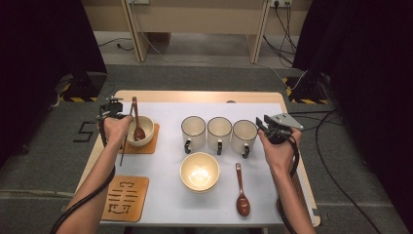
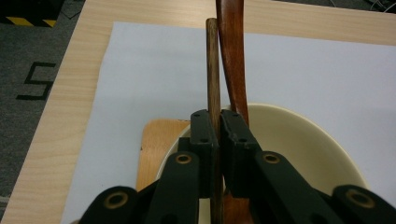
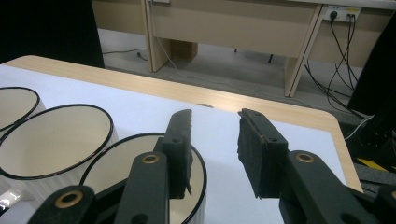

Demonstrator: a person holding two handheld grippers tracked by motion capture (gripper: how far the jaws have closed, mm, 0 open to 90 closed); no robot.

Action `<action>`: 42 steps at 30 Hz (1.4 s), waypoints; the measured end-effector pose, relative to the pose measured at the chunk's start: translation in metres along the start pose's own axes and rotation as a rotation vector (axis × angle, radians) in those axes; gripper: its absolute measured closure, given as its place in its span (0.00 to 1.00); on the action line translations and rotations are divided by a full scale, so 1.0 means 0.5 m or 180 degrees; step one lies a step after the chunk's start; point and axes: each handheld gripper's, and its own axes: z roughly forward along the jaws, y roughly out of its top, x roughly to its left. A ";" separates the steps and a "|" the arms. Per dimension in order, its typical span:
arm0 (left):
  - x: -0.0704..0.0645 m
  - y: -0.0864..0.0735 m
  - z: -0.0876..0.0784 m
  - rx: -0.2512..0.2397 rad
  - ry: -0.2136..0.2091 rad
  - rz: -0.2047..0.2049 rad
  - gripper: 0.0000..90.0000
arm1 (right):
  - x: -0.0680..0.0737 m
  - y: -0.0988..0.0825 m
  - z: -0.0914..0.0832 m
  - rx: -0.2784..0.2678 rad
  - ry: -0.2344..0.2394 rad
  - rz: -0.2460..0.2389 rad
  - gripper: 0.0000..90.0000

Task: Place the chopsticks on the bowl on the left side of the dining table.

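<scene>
- Count on the surface (image 1: 165,195): three mugs, two bowls, two spoons, two wooden coasters, one thin wooden stick.
- The three mugs (image 1: 219,134) stand in a row right of centre, rims black, handles facing the near edge.
- One bowl (image 1: 144,127) sits on the far-left coaster (image 1: 152,145); the second bowl (image 1: 199,171) stands bare at centre near.
- One spoon (image 1: 138,124) rests in the left bowl with its handle rising toward the far side; the other spoon (image 1: 242,192) lies flat, right of the centre bowl.
- The near-left coaster (image 1: 125,197) carries nothing.
- Left claw (image 2: 219,128): closed on the stick (image 2: 213,65), held above the left bowl just beside the spoon handle.
- Right claw (image 3: 215,140): jaws apart, nothing between them, held above the rightmost mug's rim.
- The left gripper view shows the pads clamping the stick, with the spoon handle just right of them; the high view shows the stick (image 1: 124,146) running down past the hand toward the near edge.
</scene>
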 end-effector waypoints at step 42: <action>0.009 -0.019 -0.027 0.0172 -0.0162 0.0273 0.99 | -0.002 0.005 0.004 0.0034 0.0001 -0.0021 0.71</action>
